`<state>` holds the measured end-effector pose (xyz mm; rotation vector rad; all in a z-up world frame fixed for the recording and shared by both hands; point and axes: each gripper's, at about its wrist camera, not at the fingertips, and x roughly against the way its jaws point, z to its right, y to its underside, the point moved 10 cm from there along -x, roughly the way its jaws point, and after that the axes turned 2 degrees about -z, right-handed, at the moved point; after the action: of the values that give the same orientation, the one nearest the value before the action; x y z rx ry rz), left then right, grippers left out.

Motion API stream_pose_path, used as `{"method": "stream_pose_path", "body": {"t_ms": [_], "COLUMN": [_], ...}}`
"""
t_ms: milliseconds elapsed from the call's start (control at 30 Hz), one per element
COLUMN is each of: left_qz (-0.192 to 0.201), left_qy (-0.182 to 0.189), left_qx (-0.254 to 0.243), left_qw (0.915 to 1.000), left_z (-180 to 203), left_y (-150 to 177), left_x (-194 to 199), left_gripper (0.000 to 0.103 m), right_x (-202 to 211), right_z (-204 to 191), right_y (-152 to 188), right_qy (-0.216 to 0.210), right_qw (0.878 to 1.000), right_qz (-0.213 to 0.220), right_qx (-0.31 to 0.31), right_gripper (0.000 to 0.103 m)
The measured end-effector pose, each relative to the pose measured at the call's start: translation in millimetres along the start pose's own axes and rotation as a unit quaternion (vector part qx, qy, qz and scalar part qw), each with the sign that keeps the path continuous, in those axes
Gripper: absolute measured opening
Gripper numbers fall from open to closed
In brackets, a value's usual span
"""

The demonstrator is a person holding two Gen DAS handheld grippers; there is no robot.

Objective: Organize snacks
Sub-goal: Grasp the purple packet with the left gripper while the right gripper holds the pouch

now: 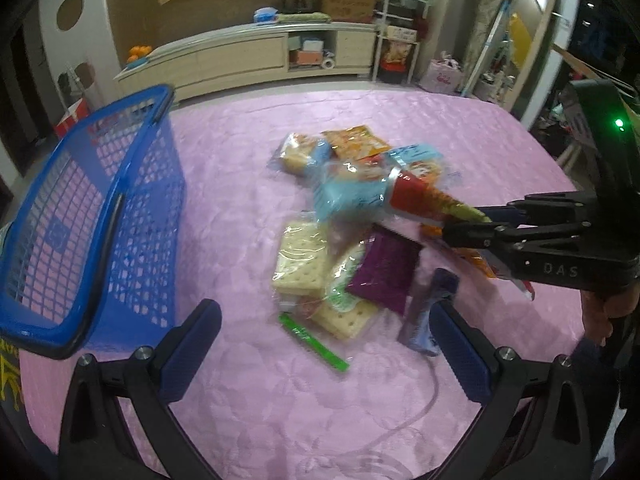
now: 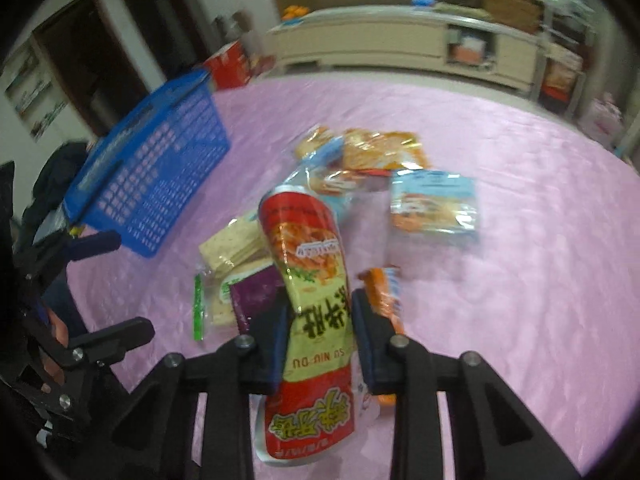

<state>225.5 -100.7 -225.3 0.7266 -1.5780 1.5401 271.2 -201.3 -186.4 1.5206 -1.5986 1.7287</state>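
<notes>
A heap of snacks lies mid-table on the pink cloth: cracker packs, a purple packet, a green stick, a dark blue bar and an orange packet. My right gripper is shut on a red and yellow snack packet, lifted above the heap. In the left wrist view that packet sticks out leftward from the right gripper. My left gripper stands open over the near side of the heap, holding nothing. A blue mesh basket stands at the left.
The basket sits near the table's left edge. A person's hand holds the right gripper at the right. Beyond the table's far edge stand a low cream cabinet and a white rack.
</notes>
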Motion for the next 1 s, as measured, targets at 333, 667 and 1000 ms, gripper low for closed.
{"method": "stream_pose_path", "body": {"t_ms": [333, 667, 1000], "left_qz": [-0.01, -0.077, -0.112], "left_qy": [0.025, 0.032, 0.035], "left_qx": [-0.102, -0.166, -0.179], "left_qw": [0.9944, 0.9825, 0.9768], "left_z": [40, 68, 70], "left_y": [-16, -18, -9], "left_x": [-15, -76, -105], "left_gripper": [0.103, 0.078, 0.054], "right_x": [34, 22, 8], "right_z": [29, 38, 34], "right_y": [24, 35, 34], "right_qy": [0.066, 0.127, 0.112], "right_qw": [0.993, 0.986, 0.988], "right_qz": [0.043, 0.034, 0.019], "right_qx": [-0.091, -0.1, -0.101], "right_gripper": [0.033, 0.033, 0.033]}}
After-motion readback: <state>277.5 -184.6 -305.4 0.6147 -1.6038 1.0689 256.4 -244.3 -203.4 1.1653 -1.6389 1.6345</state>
